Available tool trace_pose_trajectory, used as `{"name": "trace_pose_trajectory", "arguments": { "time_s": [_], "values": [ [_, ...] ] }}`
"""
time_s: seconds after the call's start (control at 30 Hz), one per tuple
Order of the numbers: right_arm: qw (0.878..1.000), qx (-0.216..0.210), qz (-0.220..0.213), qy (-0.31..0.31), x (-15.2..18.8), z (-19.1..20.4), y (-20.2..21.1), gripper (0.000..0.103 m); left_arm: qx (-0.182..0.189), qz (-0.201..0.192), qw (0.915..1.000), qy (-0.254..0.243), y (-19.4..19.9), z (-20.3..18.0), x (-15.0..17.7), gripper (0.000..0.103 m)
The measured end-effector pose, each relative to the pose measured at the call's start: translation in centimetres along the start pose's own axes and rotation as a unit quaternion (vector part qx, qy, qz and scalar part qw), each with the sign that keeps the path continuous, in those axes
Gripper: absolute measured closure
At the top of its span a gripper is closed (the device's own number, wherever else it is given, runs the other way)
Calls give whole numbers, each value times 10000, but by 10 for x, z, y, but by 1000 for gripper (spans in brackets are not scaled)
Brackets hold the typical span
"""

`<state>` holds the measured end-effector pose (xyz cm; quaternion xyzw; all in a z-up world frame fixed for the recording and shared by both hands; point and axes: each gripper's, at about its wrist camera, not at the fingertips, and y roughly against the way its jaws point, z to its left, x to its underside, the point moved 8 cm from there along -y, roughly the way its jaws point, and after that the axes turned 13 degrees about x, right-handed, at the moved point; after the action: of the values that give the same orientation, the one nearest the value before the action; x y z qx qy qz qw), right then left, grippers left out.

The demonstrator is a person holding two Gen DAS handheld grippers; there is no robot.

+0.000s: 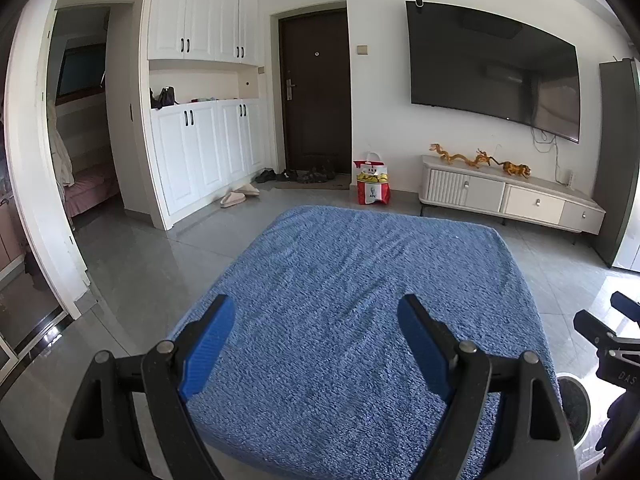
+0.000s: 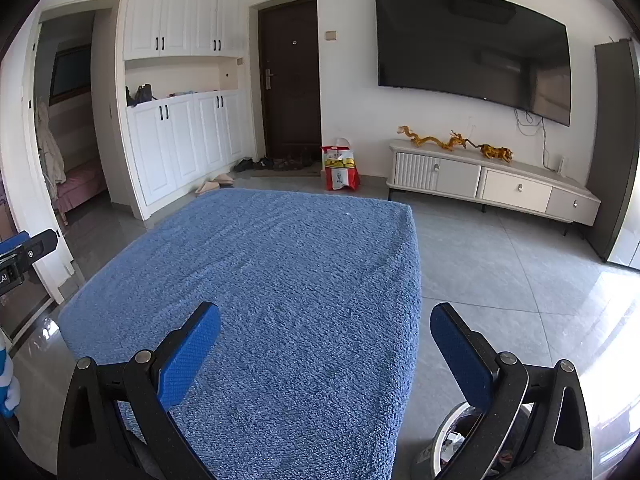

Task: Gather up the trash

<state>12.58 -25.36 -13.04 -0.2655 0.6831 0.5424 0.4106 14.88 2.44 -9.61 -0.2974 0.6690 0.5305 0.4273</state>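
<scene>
A blue fuzzy cloth covers the low table (image 1: pixel 340 280) (image 2: pixel 260 272), and no trash shows on it apart from a tiny white speck (image 2: pixel 347 213) near the far edge. My left gripper (image 1: pixel 316 308) hovers open over the near end with nothing between its blue pads. Over the table's near right corner my right gripper (image 2: pixel 326 312) is open and holds nothing. A round white trash bin (image 2: pixel 448 440) (image 1: pixel 574 404) stands on the floor by that corner, with scraps inside. The right gripper (image 1: pixel 600 324) also shows at the edge of the left wrist view.
A red-and-white KFC bag (image 1: pixel 373 184) (image 2: pixel 340 172) stands on the floor by the dark entrance door (image 1: pixel 316 92). A white TV cabinet (image 1: pixel 512 196) carries dragon figures under a wall TV. Slippers (image 1: pixel 236 196) and shoes lie near the white cupboards. Grey tile floor surrounds the table.
</scene>
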Motion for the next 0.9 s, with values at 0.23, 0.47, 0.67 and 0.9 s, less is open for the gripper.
{"name": "trace_pose_trajectory", "arguments": {
  "time_s": [0.23, 0.47, 0.67, 0.9],
  "values": [
    [10000, 53, -25, -62, -1, -6, -1, 0, 24, -2, 10000, -2, -1, 0, 0, 20],
    [9999, 81, -22, -79, 0, -10, -3, 0, 30, 13, 10000, -17, -3, -1, 0, 20],
    [9999, 135, -38, -90, -1, -14, -4, 0, 34, 25, 10000, -30, -6, -2, 1, 20],
    [9998, 174, -78, -101, 0, -18, -3, 0, 21, 86, 9999, -60, -9, -3, 4, 20]
  ]
}}
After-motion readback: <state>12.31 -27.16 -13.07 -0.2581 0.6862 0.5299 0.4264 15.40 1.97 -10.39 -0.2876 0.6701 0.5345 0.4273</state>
